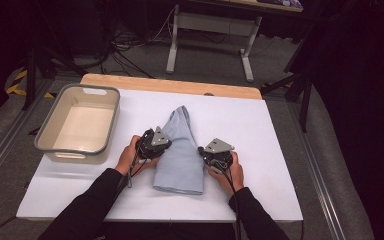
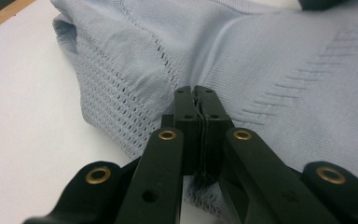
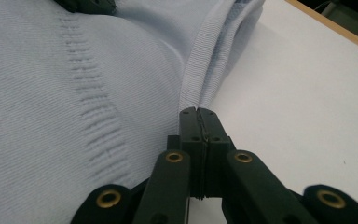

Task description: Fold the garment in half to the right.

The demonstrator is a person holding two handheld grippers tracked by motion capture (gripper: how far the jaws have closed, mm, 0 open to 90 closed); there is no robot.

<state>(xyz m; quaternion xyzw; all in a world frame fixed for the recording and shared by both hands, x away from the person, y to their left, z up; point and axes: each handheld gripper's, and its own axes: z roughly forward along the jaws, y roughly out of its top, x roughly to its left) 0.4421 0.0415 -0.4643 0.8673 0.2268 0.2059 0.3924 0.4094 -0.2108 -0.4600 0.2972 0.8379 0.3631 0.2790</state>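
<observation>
Item: pale blue knitted garment (image 1: pixel 181 150), folded into a long strip, lying in the middle of the white table top (image 1: pixel 260 130) with its narrow end toward the far edge. Left gripper (image 2: pixel 196 100): at the garment's left edge, jaws together, a thin bit of knit apparently pinched between them; right gripper (image 3: pixel 199 116): at the right edge beside the ribbed hem, jaws together, nothing visibly held. Also present: grey-rimmed tub (image 1: pixel 80 125), well to the left.

You're handling a pale blue knitted garment (image 2: pixel 279 60), soft and matt, ribbed along its hem, openwork at frame left. Your jaws are matt black plastic with brass-coloured rivets; the table sheet (image 1: pixel 240 120) looks smooth white.
</observation>
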